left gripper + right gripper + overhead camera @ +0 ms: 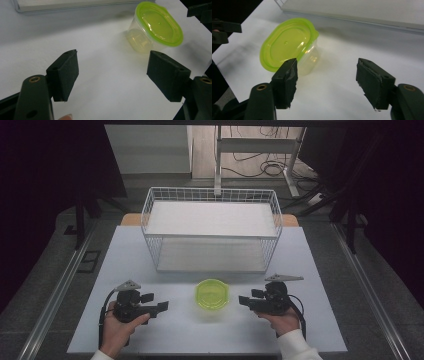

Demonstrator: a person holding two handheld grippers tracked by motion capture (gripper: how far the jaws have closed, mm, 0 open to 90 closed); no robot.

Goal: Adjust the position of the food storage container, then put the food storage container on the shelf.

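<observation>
A clear plastic tub with a lime-green lid [212, 293] stands upright on the white table, between the two grippers. My left gripper [155, 302] is held to its left, open, jaws pointing right at the tub [155, 27], nothing between them. On the tub's other side my right gripper [247, 300] is open too and points left. In the right gripper view the tub [289, 48] lies just beyond the left jaw, apart from it. Both grippers are a short way off the tub.
A white wire basket [211, 228] with a flat white shelf stands behind the tub, across the table's [190, 330] middle and back. The table's edges drop to a grey floor left and right. Cables and a stand sit far behind.
</observation>
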